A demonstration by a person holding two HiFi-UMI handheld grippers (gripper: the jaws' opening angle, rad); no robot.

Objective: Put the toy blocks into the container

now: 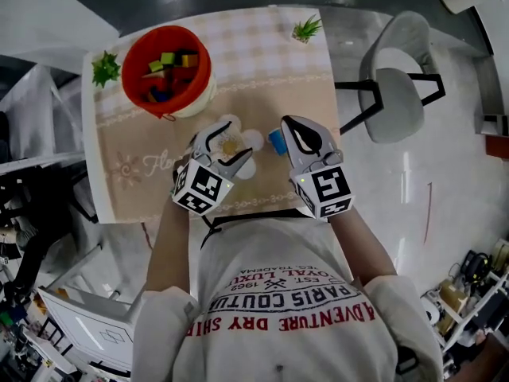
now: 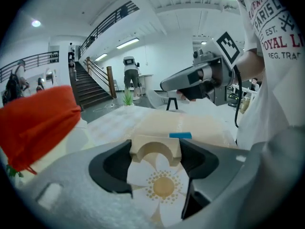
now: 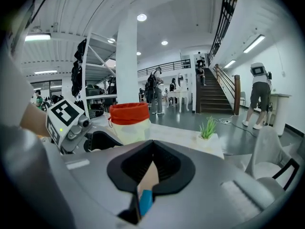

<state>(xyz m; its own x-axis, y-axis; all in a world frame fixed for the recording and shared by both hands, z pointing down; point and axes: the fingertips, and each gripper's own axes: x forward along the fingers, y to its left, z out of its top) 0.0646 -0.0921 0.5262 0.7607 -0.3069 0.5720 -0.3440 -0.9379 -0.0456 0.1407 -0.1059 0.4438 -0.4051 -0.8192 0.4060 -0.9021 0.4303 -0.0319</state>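
Arch block: a small pale block (image 2: 156, 141) shaped like a little bridge, with a round gap under it. It sits between the jaws of the left hand-held gripper (image 2: 156, 152), over the flower picture (image 2: 163, 187) on the cloth.
Left hand-held gripper: partly open, with one pad pressing on each end of the arch block.
How the arch block handles: it looks hard and light, maybe wood, so it should not bend or squash. Its smooth sides could slip if the squeeze is too soft.
Best place to hold it: the two flat ends, as now, not the curved part.
Blue block: a small, low block (image 1: 276, 140) lying on the worktop (image 1: 262, 78), just beside the right hand-held gripper (image 3: 153, 144). Nothing holds it.
Right hand-held gripper: its jaws meet at the tips and have nothing in them. The blue block only peeks through the gap below.
How the blue block handles: it looks hard and light too. It is low, so the jaws would need to open and go down close to the cloth, then pinch its flat sides.
Container: a red-rimmed tub (image 1: 127, 58) at the far left of the worktop, well apart from both grippers. Some colourful blocks (image 1: 169, 74) are already inside.
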